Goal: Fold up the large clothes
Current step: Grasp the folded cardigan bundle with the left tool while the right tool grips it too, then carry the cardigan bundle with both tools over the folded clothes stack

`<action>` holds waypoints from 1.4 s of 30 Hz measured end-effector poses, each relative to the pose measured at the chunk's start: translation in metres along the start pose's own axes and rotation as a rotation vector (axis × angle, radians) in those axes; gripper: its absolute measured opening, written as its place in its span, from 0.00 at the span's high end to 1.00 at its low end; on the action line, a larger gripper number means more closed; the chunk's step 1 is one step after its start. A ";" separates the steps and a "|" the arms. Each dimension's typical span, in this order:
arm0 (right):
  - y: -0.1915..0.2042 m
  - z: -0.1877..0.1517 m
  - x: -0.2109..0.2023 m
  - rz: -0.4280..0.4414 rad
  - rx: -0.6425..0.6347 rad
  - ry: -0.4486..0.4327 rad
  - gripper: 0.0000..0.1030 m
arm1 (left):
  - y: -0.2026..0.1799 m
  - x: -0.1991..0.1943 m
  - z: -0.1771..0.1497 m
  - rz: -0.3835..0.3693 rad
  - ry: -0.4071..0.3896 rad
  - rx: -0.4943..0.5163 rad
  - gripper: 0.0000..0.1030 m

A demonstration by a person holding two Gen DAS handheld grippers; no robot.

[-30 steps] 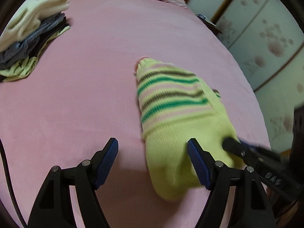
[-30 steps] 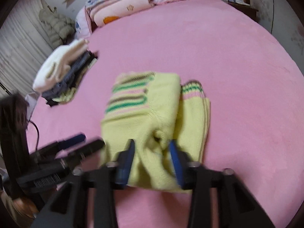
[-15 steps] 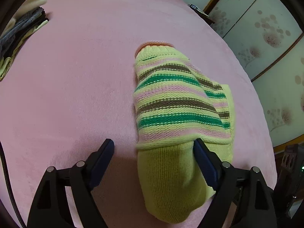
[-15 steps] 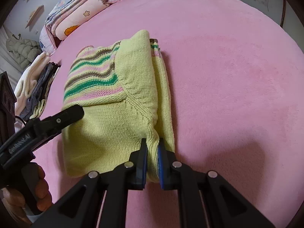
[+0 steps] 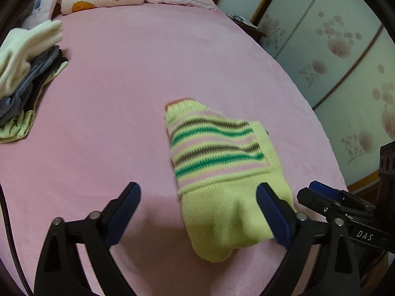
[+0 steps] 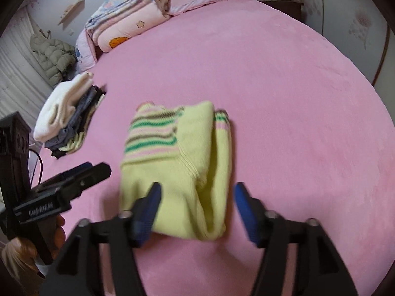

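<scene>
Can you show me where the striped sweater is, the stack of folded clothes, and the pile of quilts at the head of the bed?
striped sweater (image 5: 217, 145): left wrist view, on its striped panel.
stack of folded clothes (image 6: 66, 113): right wrist view, on the white top piece.
pile of quilts (image 6: 128, 22): right wrist view, on the pink folded side.

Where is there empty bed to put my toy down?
Lots of bare pink bed lies right of the folded striped sweater, and between it and the pillows. It is crowded at the clothes stack on the left edge.
</scene>
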State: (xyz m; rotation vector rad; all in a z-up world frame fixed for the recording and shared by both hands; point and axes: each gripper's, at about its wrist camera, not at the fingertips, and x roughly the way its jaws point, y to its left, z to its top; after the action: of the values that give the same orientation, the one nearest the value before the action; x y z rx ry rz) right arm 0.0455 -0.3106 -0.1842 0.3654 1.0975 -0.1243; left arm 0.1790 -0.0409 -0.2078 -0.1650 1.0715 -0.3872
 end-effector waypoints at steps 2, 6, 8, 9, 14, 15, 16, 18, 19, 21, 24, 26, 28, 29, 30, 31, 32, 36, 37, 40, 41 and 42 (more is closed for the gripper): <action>0.002 0.008 0.007 0.004 -0.008 0.000 0.24 | 0.004 0.005 0.005 -0.012 0.005 -0.034 0.01; 0.005 0.024 0.038 0.007 -0.045 0.039 0.23 | 0.016 0.024 0.007 -0.041 0.041 -0.108 0.01; -0.001 0.028 0.055 0.017 -0.040 0.074 0.23 | 0.025 0.041 0.008 -0.084 0.077 -0.167 0.01; -0.005 0.029 0.063 0.026 -0.032 0.090 0.23 | 0.028 0.049 0.008 -0.109 0.097 -0.189 0.01; -0.036 0.024 0.084 0.128 0.016 0.133 0.23 | 0.037 0.081 0.001 -0.185 0.161 -0.255 0.01; -0.040 0.023 0.086 0.146 0.022 0.138 0.23 | 0.038 0.086 0.000 -0.197 0.172 -0.264 0.01; -0.045 0.021 0.088 0.164 0.030 0.148 0.23 | 0.039 0.089 -0.001 -0.207 0.176 -0.269 0.01; -0.052 0.019 0.095 0.209 0.062 0.170 0.23 | 0.041 0.095 -0.003 -0.218 0.179 -0.274 0.01; -0.055 0.019 0.098 0.231 0.080 0.178 0.23 | 0.041 0.096 -0.002 -0.222 0.178 -0.269 0.01; -0.060 0.018 0.103 0.272 0.101 0.185 0.23 | 0.041 0.101 -0.003 -0.229 0.179 -0.252 0.01; -0.060 0.018 0.111 0.317 0.114 0.200 0.22 | 0.036 0.104 -0.006 -0.230 0.181 -0.228 0.01; -0.062 0.018 0.113 0.341 0.124 0.209 0.22 | 0.025 0.109 -0.003 -0.225 0.196 -0.188 0.01; -0.061 0.018 0.116 0.364 0.129 0.215 0.29 | 0.015 0.112 -0.004 -0.228 0.210 -0.139 0.21; -0.061 0.019 0.118 0.390 0.139 0.224 0.37 | 0.011 0.112 -0.004 -0.234 0.214 -0.129 0.23; -0.062 0.018 0.121 0.439 0.165 0.244 0.47 | 0.010 0.112 -0.003 -0.229 0.212 -0.135 0.24; -0.063 0.019 0.122 0.446 0.185 0.247 0.49 | 0.011 0.112 -0.001 -0.233 0.215 -0.151 0.28; -0.062 0.019 0.122 0.452 0.182 0.248 0.51 | 0.011 0.111 0.000 -0.238 0.219 -0.160 0.30; -0.055 0.024 0.114 0.439 0.181 0.257 0.59 | 0.007 0.097 0.009 -0.232 0.242 -0.150 0.42; -0.051 0.025 0.109 0.424 0.168 0.256 0.62 | 0.001 0.089 0.012 -0.222 0.250 -0.130 0.43; -0.036 0.028 0.087 0.390 0.145 0.254 0.65 | -0.005 0.063 0.020 -0.207 0.283 -0.116 0.44; -0.030 0.027 0.075 0.392 0.144 0.257 0.65 | -0.007 0.052 0.023 -0.206 0.290 -0.113 0.44; -0.024 0.026 0.067 0.396 0.145 0.259 0.65 | -0.008 0.039 0.023 -0.204 0.291 -0.108 0.44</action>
State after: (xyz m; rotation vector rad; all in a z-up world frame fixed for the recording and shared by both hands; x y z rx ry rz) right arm 0.0915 -0.3368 -0.2391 0.7368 1.2522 0.2017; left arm 0.2141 -0.0650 -0.2260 -0.3225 1.3685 -0.5490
